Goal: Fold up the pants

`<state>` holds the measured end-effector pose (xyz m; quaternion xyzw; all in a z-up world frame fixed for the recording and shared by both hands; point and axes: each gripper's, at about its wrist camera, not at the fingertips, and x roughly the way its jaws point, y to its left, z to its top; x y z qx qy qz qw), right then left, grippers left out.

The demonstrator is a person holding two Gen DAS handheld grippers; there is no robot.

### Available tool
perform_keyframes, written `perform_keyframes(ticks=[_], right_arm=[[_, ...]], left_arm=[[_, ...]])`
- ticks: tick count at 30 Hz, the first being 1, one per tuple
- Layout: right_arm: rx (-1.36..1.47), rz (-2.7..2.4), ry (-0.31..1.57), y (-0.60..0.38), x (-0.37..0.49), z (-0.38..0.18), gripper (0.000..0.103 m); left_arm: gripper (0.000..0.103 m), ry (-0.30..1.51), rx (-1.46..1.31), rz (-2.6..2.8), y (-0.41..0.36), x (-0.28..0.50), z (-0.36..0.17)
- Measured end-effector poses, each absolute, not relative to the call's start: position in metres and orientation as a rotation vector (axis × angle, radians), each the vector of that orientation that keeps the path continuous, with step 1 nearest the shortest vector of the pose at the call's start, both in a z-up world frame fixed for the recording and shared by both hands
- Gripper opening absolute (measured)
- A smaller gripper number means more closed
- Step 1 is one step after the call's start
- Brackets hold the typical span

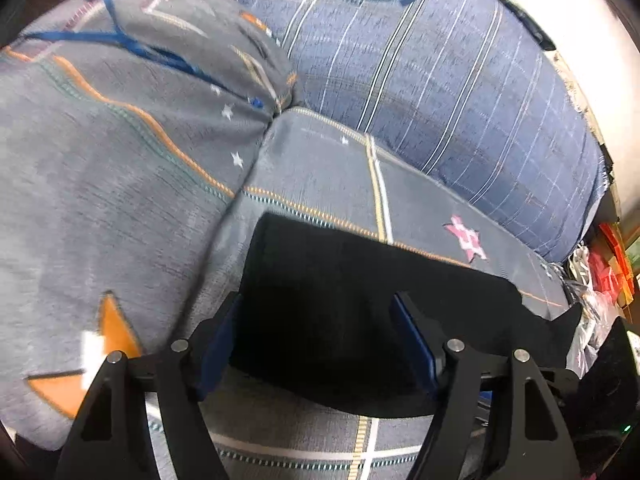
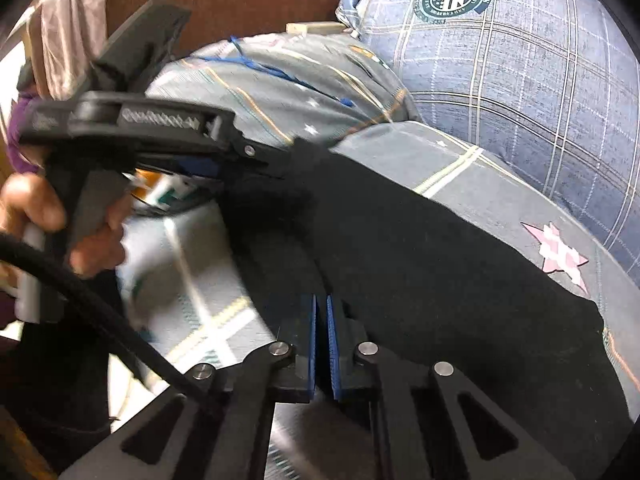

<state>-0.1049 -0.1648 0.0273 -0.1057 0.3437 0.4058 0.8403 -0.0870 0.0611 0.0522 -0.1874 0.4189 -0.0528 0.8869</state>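
Note:
Black pants [image 1: 340, 280] lie folded into a flat slab on a grey patterned bedsheet [image 1: 320, 168]. My left gripper [image 1: 320, 320] stands open over their near part, blue pads wide apart on either side of the cloth. From the right wrist view the pants [image 2: 440, 260] stretch from the upper left to the lower right. There my right gripper [image 2: 322, 320] is shut, its blue pads pressed together on the pants' near edge. The left gripper [image 2: 276, 160] shows side-on at the pants' far left corner, held by a hand [image 2: 36, 208].
A grey pillow [image 1: 120, 140] with orange stripes bulges at the left. A large blue plaid pillow [image 1: 440, 80] lies behind the pants. A brown headboard [image 2: 240, 0] stands at the back. Bags and red packets [image 1: 608, 272] crowd the bed's right edge.

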Motion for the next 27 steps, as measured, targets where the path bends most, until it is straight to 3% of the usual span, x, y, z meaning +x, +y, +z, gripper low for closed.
perform_keyframes(ticks=[4, 7, 9, 10, 11, 16, 19, 22, 27], right_arm=[[-0.211, 0.842, 0.766, -0.161, -0.103, 0.017, 0.006], [-0.133, 0.821, 0.811, -0.162, -0.095, 0.001, 0.013], [-0.069, 0.840, 0.815, -0.174, -0.098, 0.010, 0.028], [-0.060, 0.829, 0.807, -0.182, -0.100, 0.015, 0.044], [-0.053, 0.807, 0.792, -0.194, -0.103, 0.021, 0.054], [0.035, 0.581, 0.779, -0.290, -0.107, 0.035, 0.056], [0.111, 0.368, 0.762, -0.364, -0.115, 0.037, 0.057], [0.174, 0.123, 0.736, -0.435, -0.127, 0.039, 0.068], [0.269, -0.060, 0.730, -0.518, -0.130, 0.039, 0.069]], left_arm=[[0.073, 0.914, -0.360, -0.054, 0.060, -0.083, 0.040], [0.073, 0.934, -0.365, -0.032, 0.062, -0.085, 0.036], [0.073, 0.891, -0.313, -0.001, 0.060, -0.092, 0.048], [0.073, 0.871, -0.293, 0.017, 0.059, -0.094, 0.054], [0.074, 0.845, -0.277, 0.030, 0.058, -0.097, 0.063], [0.078, 0.776, -0.245, -0.030, 0.040, -0.101, 0.093], [0.078, 0.812, -0.251, -0.130, 0.015, -0.092, 0.091], [0.079, 0.881, -0.261, -0.212, -0.012, -0.078, 0.080], [0.079, 0.965, -0.261, -0.344, -0.066, -0.062, 0.064]])
